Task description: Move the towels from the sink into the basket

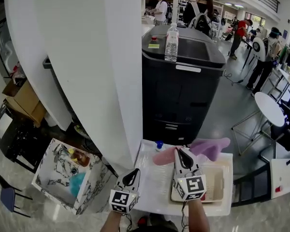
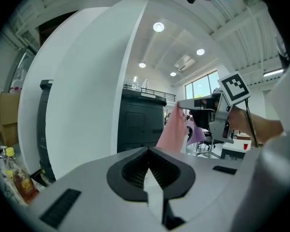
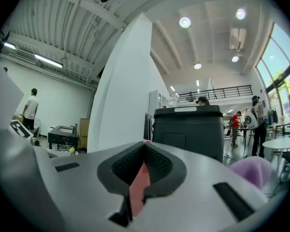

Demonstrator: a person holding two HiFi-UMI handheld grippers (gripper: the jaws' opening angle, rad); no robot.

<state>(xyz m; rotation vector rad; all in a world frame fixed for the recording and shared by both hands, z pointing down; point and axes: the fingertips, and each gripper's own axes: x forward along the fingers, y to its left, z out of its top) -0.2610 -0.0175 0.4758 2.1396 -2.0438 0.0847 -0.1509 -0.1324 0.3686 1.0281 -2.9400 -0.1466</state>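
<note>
Right hand-held gripper [image 3: 144, 145], clamped on pink towel [image 3: 137, 186]

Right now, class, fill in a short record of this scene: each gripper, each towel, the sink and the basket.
left gripper: jaws together, nothing between them
right gripper: shut on the pink cloth towel, held above the white table
purple cloth towel: up beside the pink one; whether it is gripped is unclear
marble-patterned square sink: teal towel lies inside
cream plastic basket: on the table, beneath the right gripper
</note>
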